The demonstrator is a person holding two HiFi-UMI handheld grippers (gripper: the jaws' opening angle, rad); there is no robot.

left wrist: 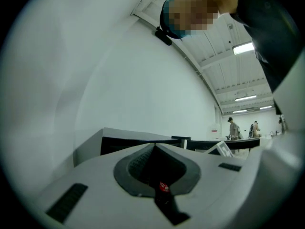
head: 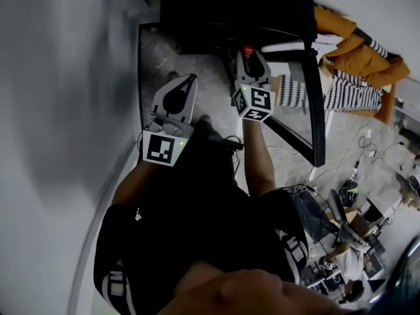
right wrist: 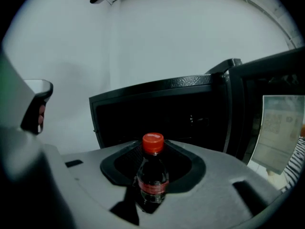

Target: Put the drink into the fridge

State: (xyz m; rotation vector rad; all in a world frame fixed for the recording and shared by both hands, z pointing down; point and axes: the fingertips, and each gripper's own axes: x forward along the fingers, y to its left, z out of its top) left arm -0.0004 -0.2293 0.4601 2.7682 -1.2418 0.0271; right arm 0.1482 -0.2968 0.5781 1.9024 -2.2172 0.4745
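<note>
I'm at the carrying step: my right gripper [head: 252,63] has its jaws closed part-way around the drink [right wrist: 152,178], a small dark bottle with a red cap [right wrist: 153,143]. It stands upright between the two pads, neck and cap rising above them. The fridge [right wrist: 157,111] is straight ahead of this gripper's tips, its dark cavity open toward me and near, though the bottle isn't inside yet. The door [right wrist: 267,99] stands swung wide on the gripper's right. By my reckoning, what comes next is a steady push forward through the opening. I'd keep the bottle upright and clear of the frame, lower it onto a shelf, and only then let the jaws part. I can't make out a shelf in that darkness, so I'd have to feel for it. My left gripper [left wrist: 153,147] sits off to the left, its jaws together on nothing.
</note>
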